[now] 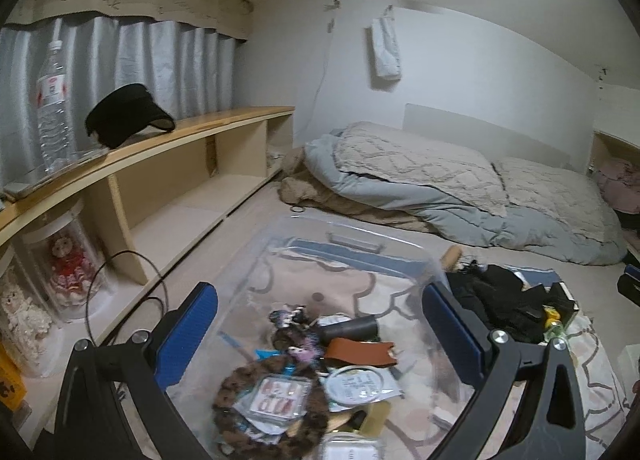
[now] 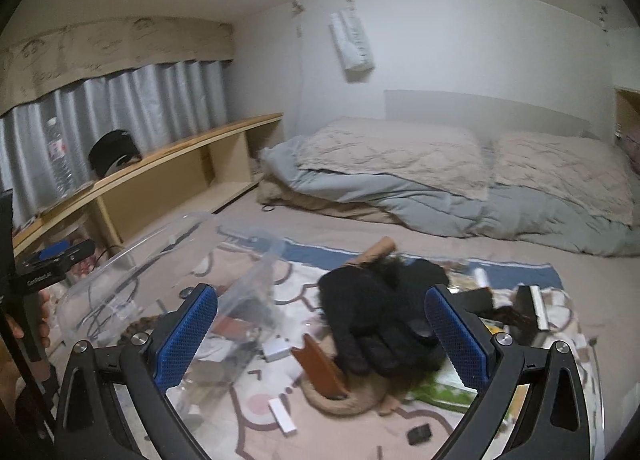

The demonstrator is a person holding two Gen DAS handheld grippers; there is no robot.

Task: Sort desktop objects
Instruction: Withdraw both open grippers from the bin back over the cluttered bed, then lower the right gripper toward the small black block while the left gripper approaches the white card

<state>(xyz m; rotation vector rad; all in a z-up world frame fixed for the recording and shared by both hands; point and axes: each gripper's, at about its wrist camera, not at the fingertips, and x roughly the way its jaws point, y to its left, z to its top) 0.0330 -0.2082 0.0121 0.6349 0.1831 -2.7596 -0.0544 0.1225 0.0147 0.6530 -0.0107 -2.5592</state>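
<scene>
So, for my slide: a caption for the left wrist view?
Open left claw hovers over a clear bin of small clutter.

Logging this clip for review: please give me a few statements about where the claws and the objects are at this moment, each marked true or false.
1. The left claw is open above the clear plastic bin. True.
2. The right claw is shut on the black glove. False: it is open and holds nothing; the glove lies on the mat.
3. The bin holds nothing. False: a brown braided ring and small packets lie in it.
4. A black visor cap sits on the wooden shelf beside a water bottle. True.
</scene>
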